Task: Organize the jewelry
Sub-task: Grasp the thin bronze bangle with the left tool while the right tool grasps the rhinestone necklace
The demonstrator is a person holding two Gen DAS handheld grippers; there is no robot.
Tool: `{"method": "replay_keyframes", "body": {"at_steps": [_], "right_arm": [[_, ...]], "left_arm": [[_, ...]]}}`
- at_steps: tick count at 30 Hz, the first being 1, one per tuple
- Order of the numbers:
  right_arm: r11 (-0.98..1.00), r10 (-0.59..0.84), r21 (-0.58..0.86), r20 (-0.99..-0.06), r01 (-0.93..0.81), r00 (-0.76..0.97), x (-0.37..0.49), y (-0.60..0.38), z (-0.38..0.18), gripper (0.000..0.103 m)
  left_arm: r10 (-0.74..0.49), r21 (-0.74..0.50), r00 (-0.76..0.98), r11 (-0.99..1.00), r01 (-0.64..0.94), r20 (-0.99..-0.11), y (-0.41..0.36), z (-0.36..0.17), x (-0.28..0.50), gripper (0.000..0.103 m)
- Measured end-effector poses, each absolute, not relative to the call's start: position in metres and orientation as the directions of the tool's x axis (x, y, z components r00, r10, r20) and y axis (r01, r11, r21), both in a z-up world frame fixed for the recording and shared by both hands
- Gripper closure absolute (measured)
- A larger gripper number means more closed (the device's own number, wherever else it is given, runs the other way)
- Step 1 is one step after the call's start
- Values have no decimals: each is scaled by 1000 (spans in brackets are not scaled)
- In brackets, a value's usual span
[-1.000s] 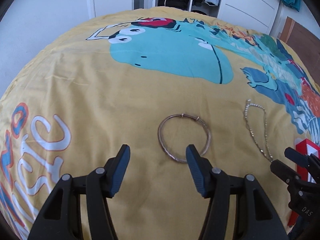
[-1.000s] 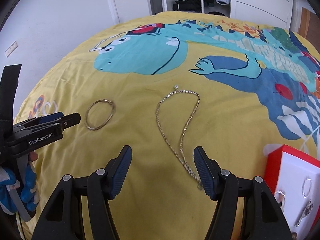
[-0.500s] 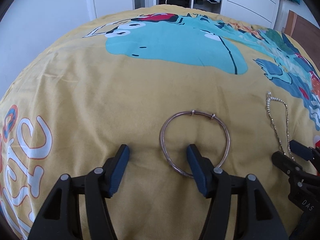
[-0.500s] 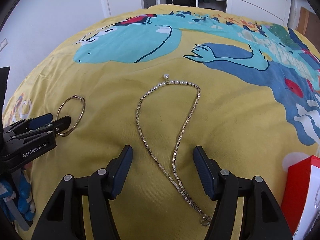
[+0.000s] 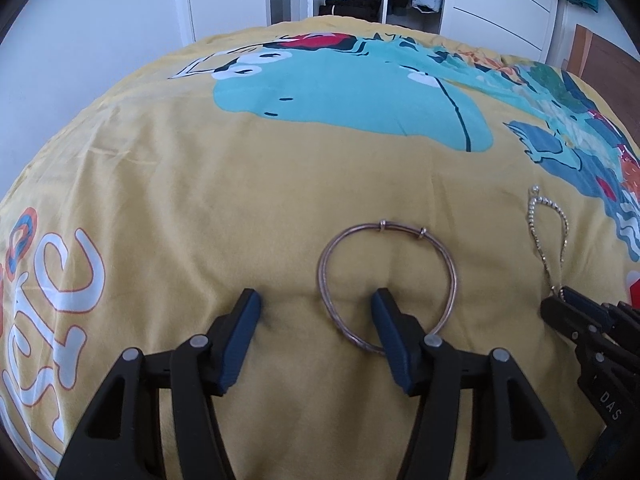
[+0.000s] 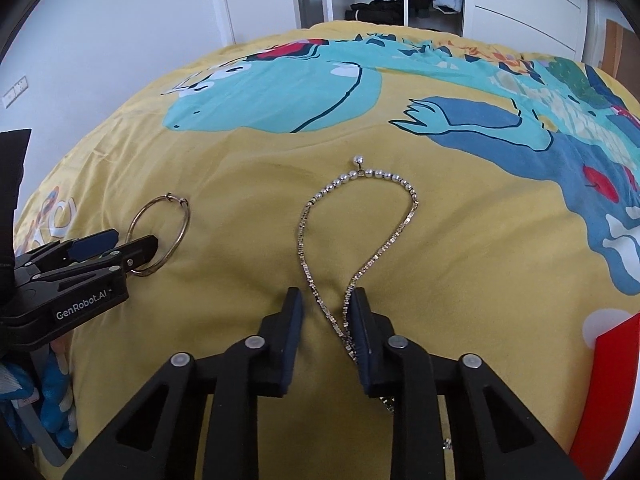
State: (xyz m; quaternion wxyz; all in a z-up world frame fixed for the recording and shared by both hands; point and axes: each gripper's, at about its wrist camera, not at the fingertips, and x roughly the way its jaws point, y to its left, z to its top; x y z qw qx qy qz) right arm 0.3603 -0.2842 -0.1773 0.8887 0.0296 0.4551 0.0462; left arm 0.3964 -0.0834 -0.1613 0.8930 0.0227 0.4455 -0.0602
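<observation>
— What were the left tongs (image 5: 316, 310) doing?

— They stood open on the yellow bed cover (image 5: 200, 208), straddling the near left arc of the bangle (image 5: 387, 286), 1 tip inside the ring and 1 outside, gripping nothing yet. That hoop looked stiff and light; a pinch across the wire should hold, though smooth metal might slip.

— And the right tongs (image 6: 326, 308)?

— Their jaws were closing around the necklace (image 6: 356, 240), both strands between the tips near where they crossed, with a gap on the left side. It looked limp, so I'd expect it to dangle and swing. The red box (image 6: 608, 392) sat at the far right.
</observation>
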Motion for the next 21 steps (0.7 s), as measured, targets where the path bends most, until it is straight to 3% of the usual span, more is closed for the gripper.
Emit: {"method": "replay_keyframes", "body": {"at_steps": [7,21], "right_arm": [[987,161,142,-800,-79,578,354,-280,-177,97],[975,220,190,-778,-112,589,337,-267,-174,99]], "left_arm": [[-88,-6,603,991,136,-793,-86,-159,391,59],[-92,-8,624,991,136,-776,-83,-153,378,94]]}}
